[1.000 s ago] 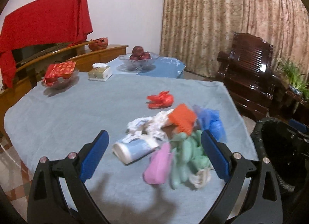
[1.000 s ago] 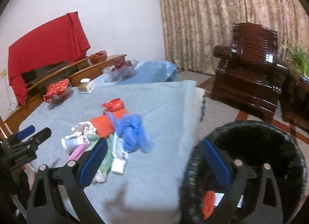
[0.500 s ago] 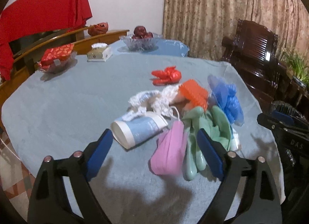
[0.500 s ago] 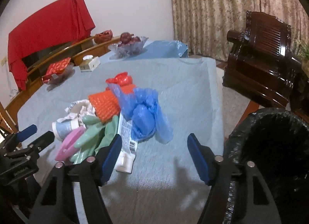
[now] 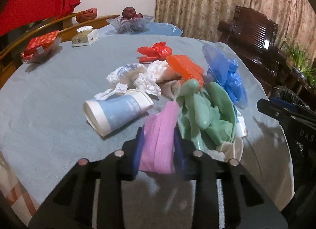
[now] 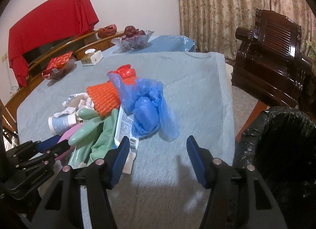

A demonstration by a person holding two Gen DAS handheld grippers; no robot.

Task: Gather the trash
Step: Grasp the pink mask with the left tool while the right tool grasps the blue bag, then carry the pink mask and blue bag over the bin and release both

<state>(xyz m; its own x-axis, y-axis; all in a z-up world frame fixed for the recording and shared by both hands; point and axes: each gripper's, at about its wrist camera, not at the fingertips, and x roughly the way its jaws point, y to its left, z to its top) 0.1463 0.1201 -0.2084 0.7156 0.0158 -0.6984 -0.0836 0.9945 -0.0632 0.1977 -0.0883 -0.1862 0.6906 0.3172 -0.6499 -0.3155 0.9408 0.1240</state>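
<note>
Left gripper (image 5: pixel 158 146), bottom centre of its view, is clamped on the pink cloth (image 5: pixel 159 140), a soft ribbed strip at the near edge of the trash pile mid-frame on the bench (image 5: pixel 49 90). Right gripper (image 6: pixel 158 149) hangs w/ jaws wide apart, empty, just short of the crinkly blue plastic bag (image 6: pixel 147 108). Bin (image 6: pixel 286 140) w/ black liner sits lower right.

Risks: limp cloth may slip out, or drag the rubbery green glove (image 5: pixel 205 110) & the paper cup (image 5: pixel 116 111), which lies on its side & could roll.
</note>
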